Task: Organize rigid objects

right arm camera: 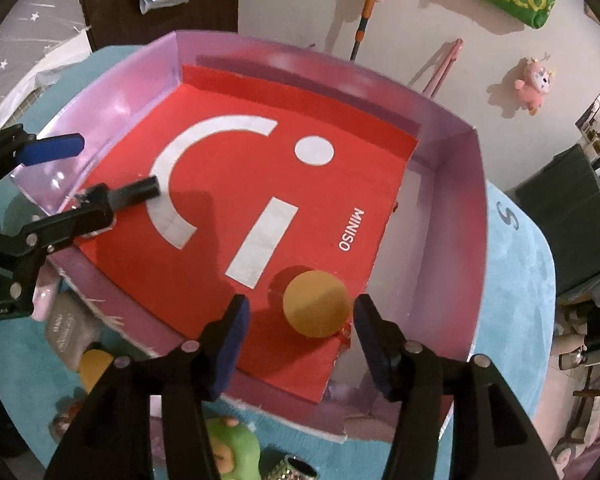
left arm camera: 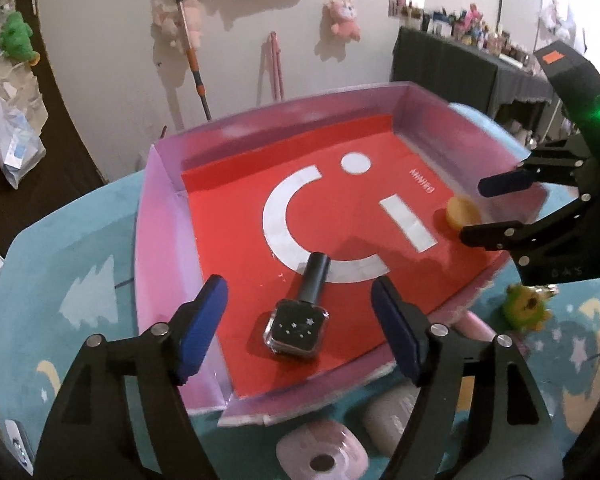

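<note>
Both your jaws stand apart and hold nothing: left gripper (left arm camera: pixel 300 320) over the black square nail-polish bottle (left arm camera: pixel 298 330), right gripper (right arm camera: pixel 300 340) around the yellow round puck (right arm camera: pixel 315 304). Lift straight, or a pad could knock either across the pink-walled red tray (left arm camera: pixel 160 240).

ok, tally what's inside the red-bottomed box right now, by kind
Inside the box:
nail polish bottle: 1
yellow round disc: 1
Total: 2
Both lie loose on the red floor, each between the open fingers of a claw, neither gripped.
</note>
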### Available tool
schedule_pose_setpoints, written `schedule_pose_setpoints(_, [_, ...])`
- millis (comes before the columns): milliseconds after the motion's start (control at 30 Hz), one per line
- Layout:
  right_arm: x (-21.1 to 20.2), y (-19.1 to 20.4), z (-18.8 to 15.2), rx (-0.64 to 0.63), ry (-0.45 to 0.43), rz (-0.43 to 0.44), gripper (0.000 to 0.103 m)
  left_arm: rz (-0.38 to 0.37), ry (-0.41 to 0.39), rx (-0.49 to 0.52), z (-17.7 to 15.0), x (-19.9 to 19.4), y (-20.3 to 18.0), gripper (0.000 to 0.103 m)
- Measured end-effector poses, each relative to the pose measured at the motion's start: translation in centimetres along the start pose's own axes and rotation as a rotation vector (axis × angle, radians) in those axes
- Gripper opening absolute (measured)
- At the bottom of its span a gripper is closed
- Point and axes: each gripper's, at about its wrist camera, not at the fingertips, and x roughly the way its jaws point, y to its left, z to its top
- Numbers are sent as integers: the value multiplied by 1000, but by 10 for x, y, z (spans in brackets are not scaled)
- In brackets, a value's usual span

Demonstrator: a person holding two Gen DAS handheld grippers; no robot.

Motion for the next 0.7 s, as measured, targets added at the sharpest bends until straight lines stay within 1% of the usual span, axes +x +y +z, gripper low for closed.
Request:
schedule_pose_setpoints(67, [-10, 0, -2, 8, -20, 4, 58, -6, -23, -13, -1, -10, 0, 74])
schedule_pose_setpoints(167, [-31, 2, -6, 17, -64, 7, 65, 2, -65, -25, -7, -32, -3, 76])
schedule_pose_setpoints(233, [-45, 4, -8, 20, -97, 12, 68, 2, -89, -32, -10, -44, -5, 79])
schedule_pose_setpoints(267, [-56, 5, -12, 24, -123, 17, 70, 4, -102, -35, -12, -50, -6, 84])
schedule_pose_setpoints(333, [-74, 7, -17, 34, -167, 24, 75, 9, -134, -44, -17, -64, -9, 86])
schedule_pose_setpoints(400, [-88, 10, -24, 40, -206, 33, 84, 16, -160, -47, -23, -79, -15, 87])
schedule_pose_setpoints(433, [-97, 13, -28, 43, -231, 32, 85, 18, -167, -49, -27, -85, -17, 87])
schedule_pose_setpoints(500, [-116, 17, -38, 54, -279, 38, 89, 25, -185, -57, -35, -96, -21, 94])
schedule_pose_setpoints(533, [-126, 19, -44, 65, -300, 43, 91, 29, -195, -60, -39, -101, -23, 95])
schedule_pose_setpoints(633, [-149, 25, -60, 69, -356, 32, 94, 33, -228, -69, -53, -115, -30, 95])
schedule_pose_setpoints(667, [-158, 28, -67, 70, -379, 26, 96, 29, -235, -76, -58, -119, -33, 95])
schedule_pose_setpoints(700, [-163, 30, -73, 73, -394, 22, 101, 27, -239, -82, -62, -122, -34, 95])
